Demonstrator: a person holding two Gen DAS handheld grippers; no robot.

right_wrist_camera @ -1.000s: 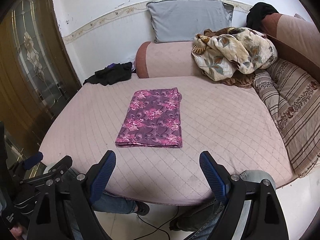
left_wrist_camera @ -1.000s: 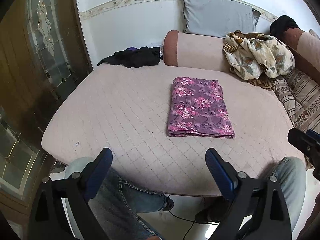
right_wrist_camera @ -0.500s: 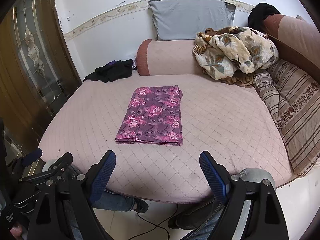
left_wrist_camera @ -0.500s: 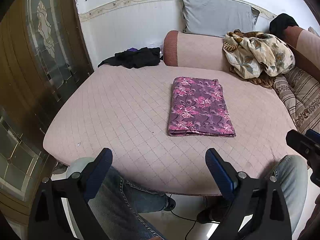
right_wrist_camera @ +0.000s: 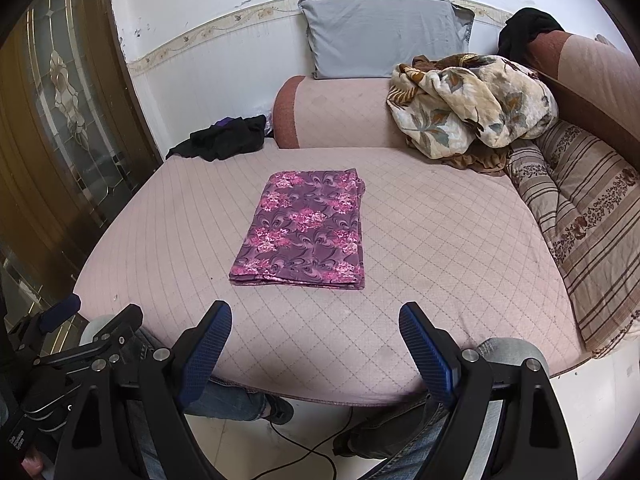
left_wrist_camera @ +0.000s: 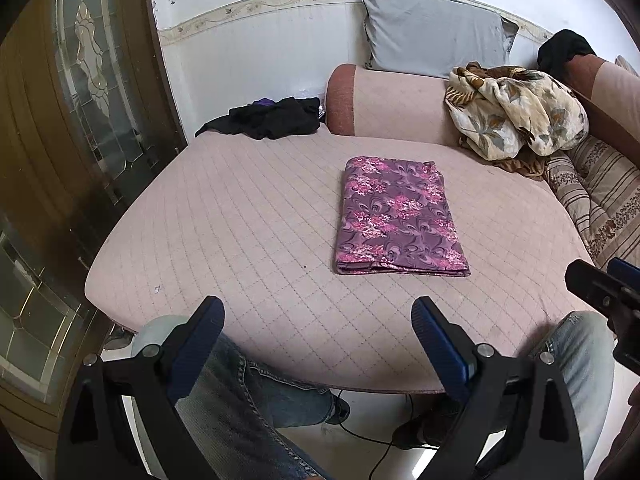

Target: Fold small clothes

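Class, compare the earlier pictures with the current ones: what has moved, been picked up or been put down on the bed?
Nothing visibly changed. The folded purple cloth lies flat on the bed, and both the left tool and right tool hang open near the bed's front edge, holding nothing.

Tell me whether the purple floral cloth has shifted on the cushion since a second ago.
No. The purple floral cloth lies folded at the same spot on the pink quilted cushion, equally far from the black clothes behind it.

Folded cloth point(left_wrist_camera: 398, 216) lies on cushion point(left_wrist_camera: 240, 240), bolster point(left_wrist_camera: 392, 104) behind.
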